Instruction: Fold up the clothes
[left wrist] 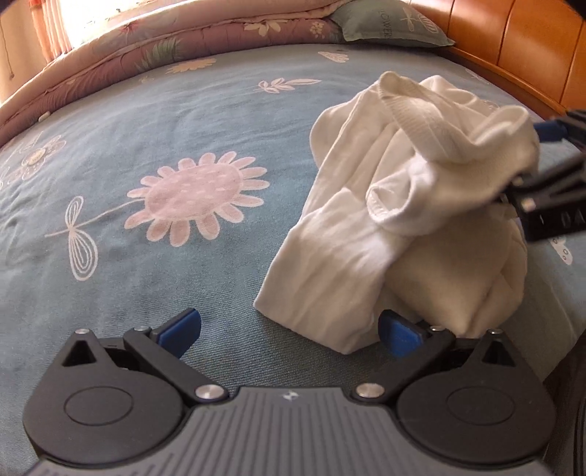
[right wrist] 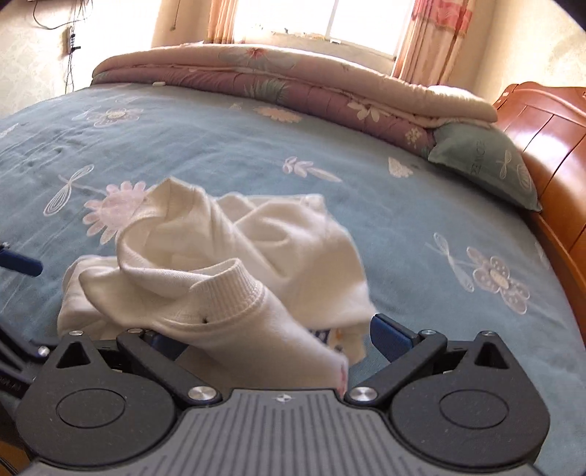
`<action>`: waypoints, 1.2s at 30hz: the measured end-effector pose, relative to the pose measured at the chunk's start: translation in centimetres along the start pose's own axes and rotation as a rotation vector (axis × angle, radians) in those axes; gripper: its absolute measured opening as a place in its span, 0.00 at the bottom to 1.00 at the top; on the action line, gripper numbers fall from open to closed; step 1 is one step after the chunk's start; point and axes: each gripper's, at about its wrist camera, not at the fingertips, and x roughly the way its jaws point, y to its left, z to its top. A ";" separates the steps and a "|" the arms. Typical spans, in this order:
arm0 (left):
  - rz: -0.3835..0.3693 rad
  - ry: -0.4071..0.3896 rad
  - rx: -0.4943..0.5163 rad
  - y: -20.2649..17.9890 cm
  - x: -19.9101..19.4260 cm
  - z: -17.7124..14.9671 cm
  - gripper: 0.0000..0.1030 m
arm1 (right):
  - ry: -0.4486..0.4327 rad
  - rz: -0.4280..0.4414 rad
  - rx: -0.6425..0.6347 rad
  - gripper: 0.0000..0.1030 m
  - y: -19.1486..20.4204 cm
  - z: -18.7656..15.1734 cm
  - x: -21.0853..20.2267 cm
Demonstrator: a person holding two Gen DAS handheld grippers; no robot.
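Sunlit bedroom, blue flowered bed (left wrist: 175, 121): a white garment (left wrist: 395, 219) sits crumpled in a heap, no fold visible; left gripper (left wrist: 289, 331) spread and empty just beside it; right gripper (right wrist: 271, 340) spread wide, cloth draped between its fingers.

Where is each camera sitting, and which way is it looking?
Left wrist view: sits on the left gripper, low over the blue bedspread, facing the headboard; its open blue fingers show, and the right gripper pokes in from the right.
Right wrist view: sits on the right gripper, facing the window; its fingers stand apart with cloth lying between them.
Both share the crumpled white garment, the rolled quilt and the green pillow.
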 end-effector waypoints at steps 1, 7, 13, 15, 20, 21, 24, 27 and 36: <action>-0.011 -0.010 0.005 0.0 -0.4 0.0 0.99 | -0.019 -0.015 0.012 1.00 -0.7 0.7 0.1; -0.011 -0.039 0.024 0.0 -1.8 0.3 0.99 | -0.005 -0.170 0.120 1.00 -6.8 1.7 2.8; -0.048 -0.083 0.049 -0.4 -2.5 0.7 0.99 | 0.042 -0.208 0.246 1.00 -10.4 -1.3 1.6; -0.058 -0.090 0.069 -0.9 -2.5 1.0 0.99 | 0.044 -0.190 0.259 1.00 -10.5 -2.5 0.5; -0.149 -0.121 0.101 -1.9 -3.1 1.8 0.99 | 0.046 -0.151 0.277 1.00 -9.5 -5.0 -2.1; -0.169 -0.127 0.113 -2.2 -3.4 1.9 0.99 | 0.044 -0.142 0.286 1.00 -9.3 -5.3 -2.4; -0.212 -0.135 0.156 -2.8 -4.2 1.9 0.99 | 0.036 -0.116 0.306 1.00 -8.5 -6.0 -3.4; -0.270 -0.108 0.144 -2.8 -4.7 2.1 0.99 | 0.044 -0.100 0.312 1.00 -8.1 -6.4 -3.5; -0.352 -0.029 0.021 -1.6 -4.7 4.0 0.99 | 0.033 -0.015 0.317 1.00 -6.9 -6.9 -4.5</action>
